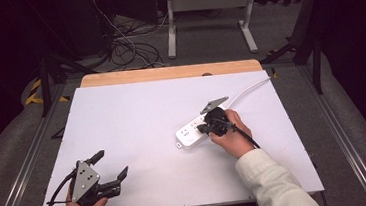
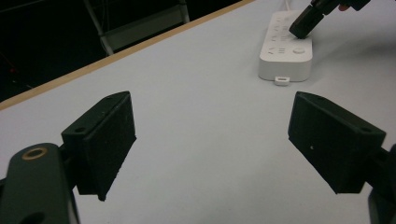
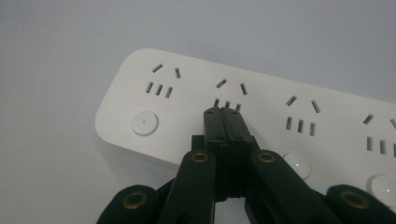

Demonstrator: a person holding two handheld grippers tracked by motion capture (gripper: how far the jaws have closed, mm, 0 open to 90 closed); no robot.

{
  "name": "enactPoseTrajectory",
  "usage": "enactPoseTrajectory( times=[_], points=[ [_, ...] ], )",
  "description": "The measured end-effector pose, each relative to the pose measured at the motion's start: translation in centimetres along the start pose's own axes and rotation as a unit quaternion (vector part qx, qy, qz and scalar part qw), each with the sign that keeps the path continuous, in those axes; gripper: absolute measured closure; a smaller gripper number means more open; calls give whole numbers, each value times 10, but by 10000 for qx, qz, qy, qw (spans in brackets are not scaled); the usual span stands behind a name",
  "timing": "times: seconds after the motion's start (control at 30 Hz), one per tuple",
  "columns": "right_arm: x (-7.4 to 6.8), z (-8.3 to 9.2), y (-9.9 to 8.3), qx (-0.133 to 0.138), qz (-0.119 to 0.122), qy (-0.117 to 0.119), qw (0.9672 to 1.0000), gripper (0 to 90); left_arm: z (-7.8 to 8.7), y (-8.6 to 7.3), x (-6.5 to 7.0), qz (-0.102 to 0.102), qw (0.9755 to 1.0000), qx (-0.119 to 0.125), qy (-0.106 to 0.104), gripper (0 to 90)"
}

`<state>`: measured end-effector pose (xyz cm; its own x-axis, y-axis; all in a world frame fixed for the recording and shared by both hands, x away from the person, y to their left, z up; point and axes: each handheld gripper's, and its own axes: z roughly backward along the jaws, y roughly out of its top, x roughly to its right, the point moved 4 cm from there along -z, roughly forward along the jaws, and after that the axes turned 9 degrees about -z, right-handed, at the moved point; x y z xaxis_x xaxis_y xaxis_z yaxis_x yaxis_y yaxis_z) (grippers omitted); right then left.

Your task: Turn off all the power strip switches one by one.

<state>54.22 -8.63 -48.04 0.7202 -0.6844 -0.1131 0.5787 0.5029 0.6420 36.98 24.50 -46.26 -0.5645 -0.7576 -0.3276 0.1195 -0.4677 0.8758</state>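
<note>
Right gripper, jaws closed and empty, tips on white plastic power strip at frame centre, beside round switch button. I judge button-pressing step in hand; next I shift tips onto button, press. Left gripper, jaws open and empty, idles lower left on white counter.

Black two-jaw grippers with brass-ringed screw holes, flat matte fingers, grey three-cornered top plates, trailing black cables; cream-white sleeves.

The setting is a lab or test bay arranged for recording. A white work board lies on a wooden table framed by metal rails. Loose cables trail over grey carpet; a white frame stand sits behind, against dark surroundings.
</note>
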Motion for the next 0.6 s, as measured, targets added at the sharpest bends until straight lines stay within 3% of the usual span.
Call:
enactPoseTrajectory(
  times=[0.43, 0.6],
  points=[
    [-2, 3, 2, 20, -55, -64, 10000, 900, 1, 1, -1, -47, 10000, 1, 18, 157],
    [-9, 16, 10, 467, -36, 1, 9989, 900, 1, 1, -1, -2, 10000, 24, 6, 157]
  ],
)
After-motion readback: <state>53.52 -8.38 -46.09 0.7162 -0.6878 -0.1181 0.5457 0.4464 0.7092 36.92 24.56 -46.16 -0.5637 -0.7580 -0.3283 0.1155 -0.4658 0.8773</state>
